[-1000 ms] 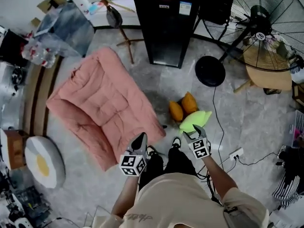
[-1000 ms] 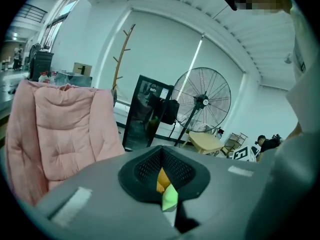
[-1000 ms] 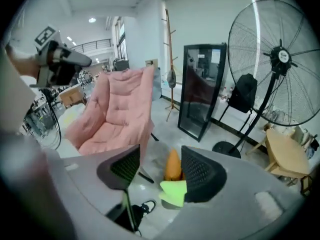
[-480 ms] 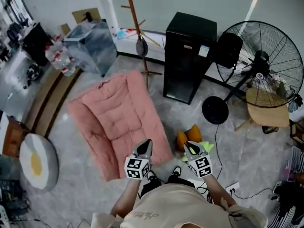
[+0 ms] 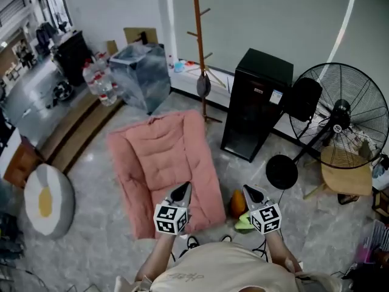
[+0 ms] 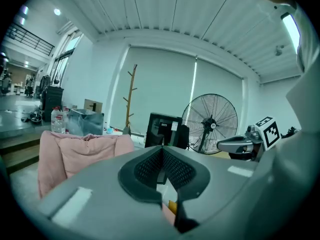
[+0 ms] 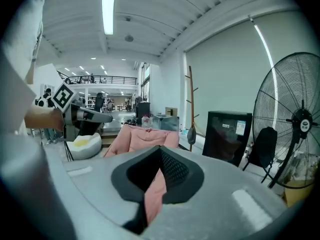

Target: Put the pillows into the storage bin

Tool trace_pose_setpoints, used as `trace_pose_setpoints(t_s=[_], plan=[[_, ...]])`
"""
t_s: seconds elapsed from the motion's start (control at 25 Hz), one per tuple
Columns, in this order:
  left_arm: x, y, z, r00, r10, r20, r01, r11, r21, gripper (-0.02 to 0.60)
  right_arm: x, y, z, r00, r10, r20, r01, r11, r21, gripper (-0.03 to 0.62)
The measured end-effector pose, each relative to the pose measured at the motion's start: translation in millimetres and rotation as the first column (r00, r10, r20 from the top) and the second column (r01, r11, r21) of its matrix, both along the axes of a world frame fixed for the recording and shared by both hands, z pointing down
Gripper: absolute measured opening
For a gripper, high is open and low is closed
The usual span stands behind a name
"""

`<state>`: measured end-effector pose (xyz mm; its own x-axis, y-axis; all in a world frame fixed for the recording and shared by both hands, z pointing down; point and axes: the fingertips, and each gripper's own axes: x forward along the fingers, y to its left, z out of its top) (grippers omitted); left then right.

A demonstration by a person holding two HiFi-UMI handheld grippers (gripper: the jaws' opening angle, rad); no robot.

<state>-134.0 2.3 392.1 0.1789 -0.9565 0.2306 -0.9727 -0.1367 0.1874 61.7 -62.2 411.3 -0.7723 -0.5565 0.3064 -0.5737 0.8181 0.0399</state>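
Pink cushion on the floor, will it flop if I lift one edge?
Probably floppy: the pink cushion is quilted, with creases. Likely light for its size, but looks bigger than the storage bin, so may need folding.

The green pillow [image 5: 243, 223] lies mostly hidden behind the right tongs [image 5: 249, 191], the orange pillow [image 5: 237, 204] partly so; the person's torso [image 5: 225, 274] is cut off by the bottom edge.
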Motion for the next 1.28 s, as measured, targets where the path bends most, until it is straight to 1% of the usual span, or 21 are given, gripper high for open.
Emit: trace_pose_setpoints(t_s=[0.12,0.24,0.32,0.44,0.56,0.68,0.84,1.04,1.16,1.28], plan=[[-8.5,-0.4,-12.7,1.0,-0.014,0.013,0.014,1.0,0.023,0.013,-2.8,-6.3,-21.4,0.999,-0.006,0.043,0.005,1.0,0.02,0.002],[-11.8,-4.9,-24.4,0.999,-0.011,0.031,0.01,0.999,0.039,0.014,-0.2,-11.6,-44.3,0.995,-0.009,0.097,0.006,0.999,0.033,0.002],[-13.9,-11.8,-36.7,0.999,-0.008,0.053,0.005,0.998,0.058,0.014,0.7,-14.6,-61.3,0.991,-0.02,0.129,0.013,0.999,0.052,0.002],[-18.2,-21.3,-59.0,0.997,-0.011,0.079,0.003,0.995,0.099,0.014,1.4,-17.0,-79.6,0.986,-0.008,0.169,-0.003,0.998,0.061,0.002],[-19.7,-27.2,-77.8,0.995,-0.02,0.093,0.006,0.989,0.147,0.013,-1.6,-13.6,-92.8,0.982,-0.012,0.188,-0.006,0.996,0.092,0.002],[-13.4,-28.1,-88.5,0.993,-0.02,0.118,-0.001,0.985,0.175,0.014,-5.9,-5.5,-98.4,0.986,-0.034,0.165,0.01,0.99,0.141,0.002],[-0.5,-23.7,-85.4,0.99,0.0,0.142,-0.025,0.985,0.172,0.013,-3.6,5.5,-95.3,0.985,-0.021,0.169,-0.003,0.99,0.14,0.002],[11.1,-13.6,-67.0,0.995,0.013,0.099,-0.026,0.99,0.136,0.014,0.0,22.6,-86.2,0.985,-0.042,0.168,0.021,0.992,0.121,0.002],[13.7,-7.8,-59.7,0.996,0.012,0.093,-0.024,0.992,0.124,0.013,0.1,28.6,-79.7,0.987,-0.059,0.152,0.041,0.992,0.122,0.002],[16.7,-5.1,-57.2,0.996,0.014,0.089,-0.024,0.993,0.117,0.013,4.9,32.6,-78.4,0.988,-0.058,0.145,0.041,0.992,0.116,0.002]])
